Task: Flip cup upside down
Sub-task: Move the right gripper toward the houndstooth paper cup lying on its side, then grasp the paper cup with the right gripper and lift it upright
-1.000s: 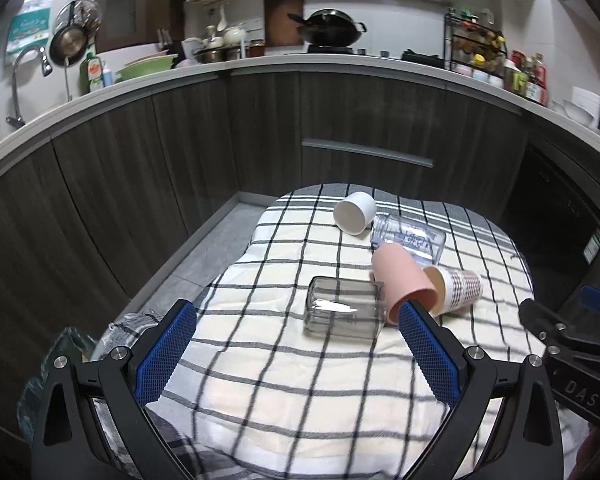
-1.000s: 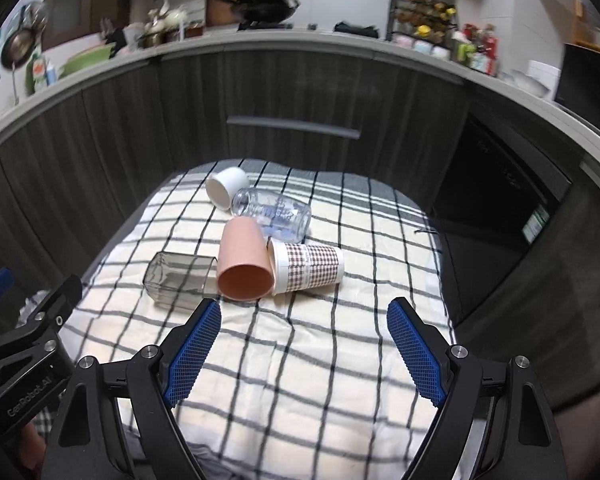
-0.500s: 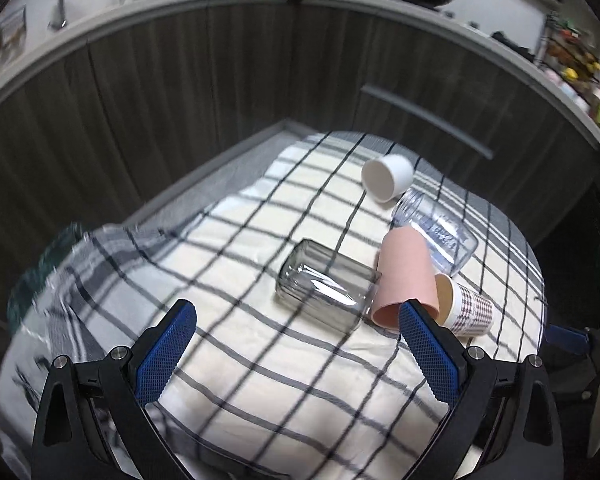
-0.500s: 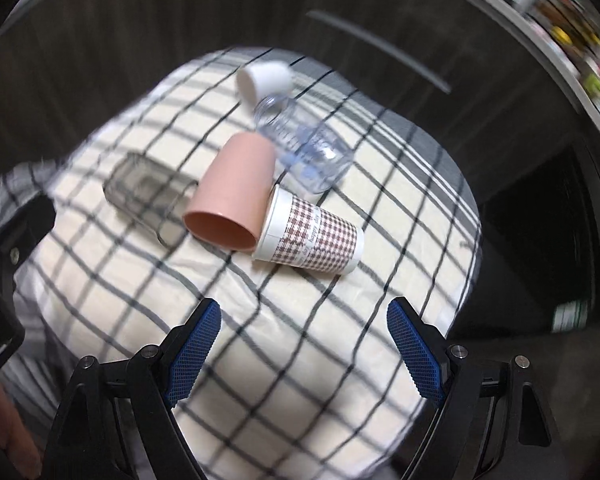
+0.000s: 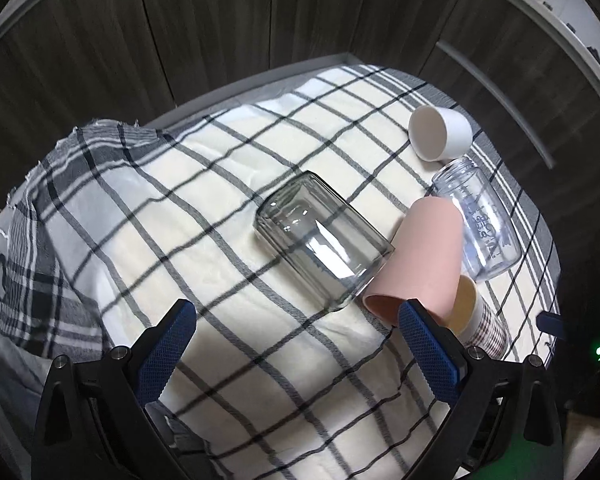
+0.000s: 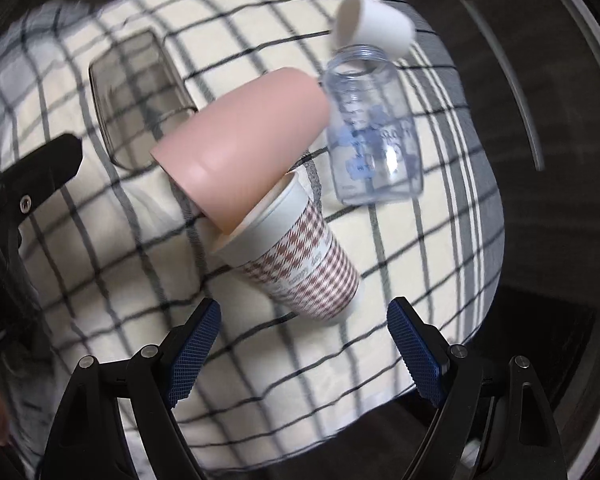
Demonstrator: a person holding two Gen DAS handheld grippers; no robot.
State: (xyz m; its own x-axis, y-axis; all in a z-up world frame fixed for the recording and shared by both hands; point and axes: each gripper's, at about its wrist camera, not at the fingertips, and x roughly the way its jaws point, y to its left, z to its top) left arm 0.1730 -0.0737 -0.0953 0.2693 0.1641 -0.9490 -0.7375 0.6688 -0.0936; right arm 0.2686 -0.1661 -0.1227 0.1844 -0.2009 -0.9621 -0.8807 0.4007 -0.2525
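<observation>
Several cups lie on their sides on a checked cloth (image 5: 204,240). A grey glass tumbler (image 5: 324,240) lies in the middle, also seen in the right wrist view (image 6: 140,100). A pink cup (image 5: 420,260) (image 6: 244,140) rests against it. A checked paper cup (image 6: 296,256) (image 5: 480,324), a clear plastic bottle (image 6: 372,136) (image 5: 480,220) and a white cup (image 5: 440,132) (image 6: 374,24) lie beside them. My left gripper (image 5: 296,348) is open above the cloth, just short of the tumbler. My right gripper (image 6: 304,348) is open, just short of the paper cup's base.
Dark wood-grain cabinet fronts (image 5: 220,20) curve around the far side of the cloth. The cloth hangs crumpled over the left edge (image 5: 40,240). The left gripper's body (image 6: 20,184) shows at the left of the right wrist view.
Both grippers have tilted down and moved closer to the cups. The left now looks down on the tumbler, the right on the paper cup. The cups have not moved.
</observation>
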